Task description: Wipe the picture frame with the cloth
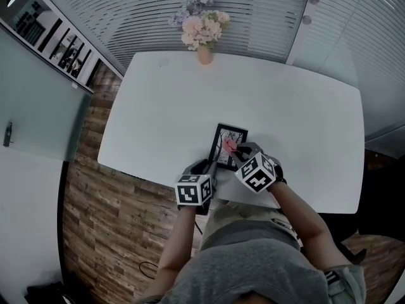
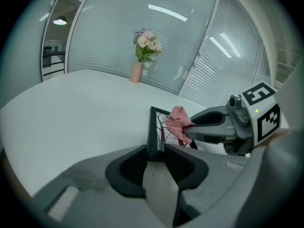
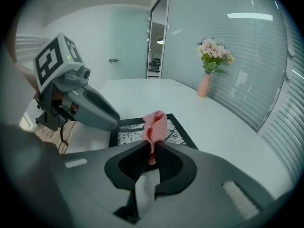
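Person: grey-shirted torso (image 1: pixel 266 258) fills the bottom of the head view, with both forearms reaching forward over the table's near edge.
Table: white, rounded top (image 1: pixel 158 100), bare over most of its surface.
Floor: wood planks (image 1: pixel 120 220) show to the left of the table and below it.
Flowers: pale pink and lilac bunch in a slim vase (image 1: pixel 204 54), standing at the table's far edge, well apart from everything else.
Left gripper: (image 2: pixel 156 152) jaws are clamped on the near left edge of the picture frame.
Right gripper: (image 3: pixel 153 151) jaws are pinched tight on the cloth; it sits just right of the left gripper, with its tips over the frame.
Picture frame: (image 1: pixel 236 134) black border around a branch-patterned print, on the table close to the near edge; whether it lies flat or is lifted cannot be told.
Cloth: (image 3: pixel 156 123) small and pink, bunched, with its free end sticking out over the frame's printed face.
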`<action>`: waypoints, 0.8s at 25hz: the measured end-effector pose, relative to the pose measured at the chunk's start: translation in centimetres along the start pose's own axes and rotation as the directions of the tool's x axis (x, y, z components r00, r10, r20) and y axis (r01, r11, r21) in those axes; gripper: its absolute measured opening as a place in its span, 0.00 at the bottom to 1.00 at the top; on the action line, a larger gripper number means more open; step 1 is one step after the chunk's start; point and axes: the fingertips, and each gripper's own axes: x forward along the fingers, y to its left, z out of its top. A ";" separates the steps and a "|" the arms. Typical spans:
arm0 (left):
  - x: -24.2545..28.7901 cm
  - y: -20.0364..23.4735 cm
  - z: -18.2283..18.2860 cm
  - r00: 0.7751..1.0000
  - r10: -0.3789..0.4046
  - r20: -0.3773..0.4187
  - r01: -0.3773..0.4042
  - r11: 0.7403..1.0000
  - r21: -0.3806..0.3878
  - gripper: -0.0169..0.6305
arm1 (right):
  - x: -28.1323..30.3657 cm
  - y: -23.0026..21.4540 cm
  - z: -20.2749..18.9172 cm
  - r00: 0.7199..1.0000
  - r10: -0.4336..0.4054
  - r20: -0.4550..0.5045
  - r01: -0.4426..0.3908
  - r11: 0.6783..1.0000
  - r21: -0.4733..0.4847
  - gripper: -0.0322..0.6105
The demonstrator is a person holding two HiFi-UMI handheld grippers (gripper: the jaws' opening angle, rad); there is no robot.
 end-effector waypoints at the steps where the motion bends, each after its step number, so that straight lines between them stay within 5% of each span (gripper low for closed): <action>1: 0.0 0.0 0.0 1.000 0.001 0.001 -0.001 1.000 0.000 0.21 | -0.1 0.2 0.0 1.000 0.004 0.000 -0.004 1.000 0.000 0.11; 20: 0.1 0.0 0.2 0.998 0.043 0.037 -0.043 0.999 0.009 0.21 | -0.6 2.6 -0.6 1.000 0.025 -0.005 -0.025 0.999 0.046 0.11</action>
